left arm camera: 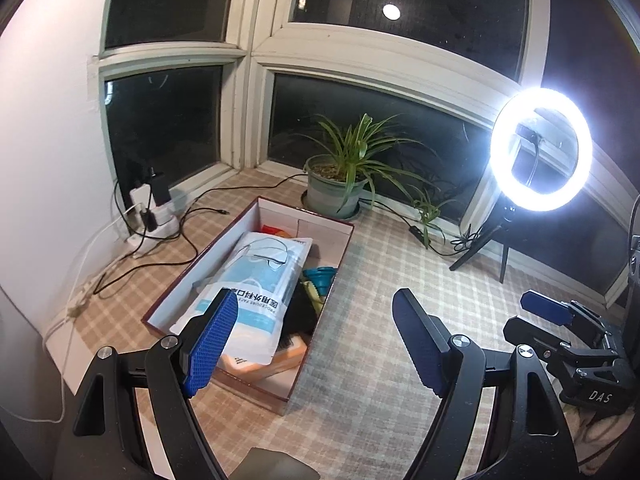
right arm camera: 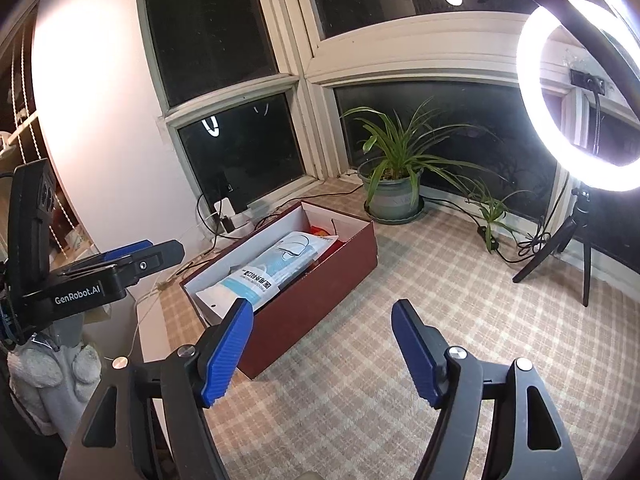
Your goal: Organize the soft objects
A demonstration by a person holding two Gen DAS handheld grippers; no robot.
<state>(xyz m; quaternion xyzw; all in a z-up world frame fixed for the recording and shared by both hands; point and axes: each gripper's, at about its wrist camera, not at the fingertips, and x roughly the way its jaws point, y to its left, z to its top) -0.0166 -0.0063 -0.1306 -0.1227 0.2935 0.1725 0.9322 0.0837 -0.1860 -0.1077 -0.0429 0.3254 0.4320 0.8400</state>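
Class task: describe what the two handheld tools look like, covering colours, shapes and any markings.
Both tools have black angular frames with silver pivot screws. The left tool and right tool each carry two long fingers faced with ribbed blue pads. White lettering reads "GenRobot.AI" on the left body and "DAS" on the right.

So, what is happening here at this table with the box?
A person holds a gripper in each hand over a checked tablecloth. Both the left gripper and the right gripper are open and empty. The long red box already contains soft things, with a packet of face masks lying on top. A potted plant and a ring light stand behind.
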